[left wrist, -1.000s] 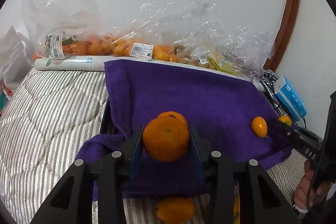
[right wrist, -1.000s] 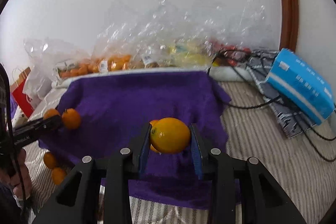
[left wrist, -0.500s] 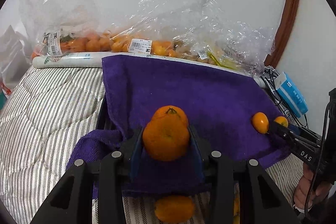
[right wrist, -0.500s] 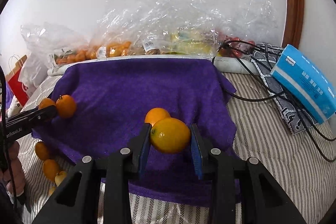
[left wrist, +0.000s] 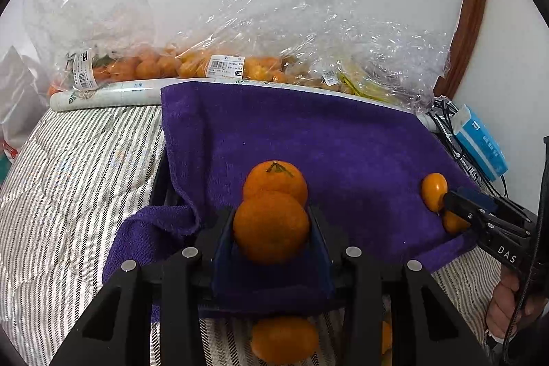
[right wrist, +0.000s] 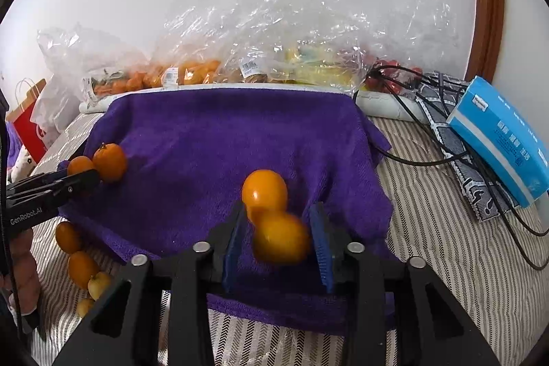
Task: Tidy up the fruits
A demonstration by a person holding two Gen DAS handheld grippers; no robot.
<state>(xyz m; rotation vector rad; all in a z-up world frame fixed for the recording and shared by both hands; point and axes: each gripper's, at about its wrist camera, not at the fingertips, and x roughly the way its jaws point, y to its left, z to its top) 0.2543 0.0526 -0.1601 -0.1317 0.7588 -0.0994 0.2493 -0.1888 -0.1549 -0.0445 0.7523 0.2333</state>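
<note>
My left gripper (left wrist: 271, 228) is shut on a mandarin (left wrist: 271, 225) just above the purple towel (left wrist: 308, 139). A second mandarin (left wrist: 274, 179) rests on the towel right behind it. My right gripper (right wrist: 279, 235) has its jaws spread, and a blurred yellow-orange citrus (right wrist: 281, 240) sits loose between them, apart from the pads. Another citrus (right wrist: 264, 191) lies on the towel (right wrist: 223, 139) behind it. The right gripper shows at the towel's right edge in the left wrist view (left wrist: 459, 204), the left gripper at the towel's left edge in the right wrist view (right wrist: 85, 179).
Clear bags of fruit (left wrist: 219, 64) line the wall behind the towel. Several loose citrus (right wrist: 80, 266) lie on the striped bedding (right wrist: 446, 246) at front left. A blue tissue box (right wrist: 497, 139) and black cables (right wrist: 429, 156) lie at the right. A white roll (left wrist: 103, 93) lies at back left.
My right gripper has opened and let go of its citrus, which is blurred and dropping. Both grippers moved forward over the towel. The left one keeps its mandarin.
</note>
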